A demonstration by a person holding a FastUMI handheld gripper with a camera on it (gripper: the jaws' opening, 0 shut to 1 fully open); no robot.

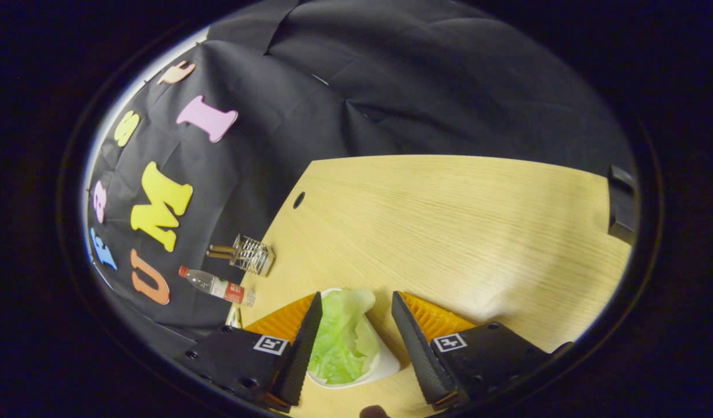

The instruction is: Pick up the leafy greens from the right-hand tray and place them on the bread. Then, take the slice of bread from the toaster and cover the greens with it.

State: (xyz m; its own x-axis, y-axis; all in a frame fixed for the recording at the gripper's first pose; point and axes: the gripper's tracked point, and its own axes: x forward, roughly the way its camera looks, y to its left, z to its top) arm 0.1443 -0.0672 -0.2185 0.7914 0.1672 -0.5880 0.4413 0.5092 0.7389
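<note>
The leafy greens (pixel 344 337), pale green and crinkled, lie in a white tray (pixel 387 367) on the light wooden table (pixel 449 232). My gripper (pixel 356 316) hangs over the tray with its two black ribbed fingers (pixel 303 342) spread wide. The greens sit between the fingers, closer to the left one, which overlaps their left edge. The right finger (pixel 411 342) stands apart from the greens, over the bare table beside the tray. Nothing is pressed between the fingers.
A wire holder with wooden sticks (pixel 249 254) and a clear bottle with a red label (pixel 217 285) stand at the table's left edge. A small dark hole (pixel 298 200) marks the tabletop. A black block (pixel 622 204) sits at the far right edge.
</note>
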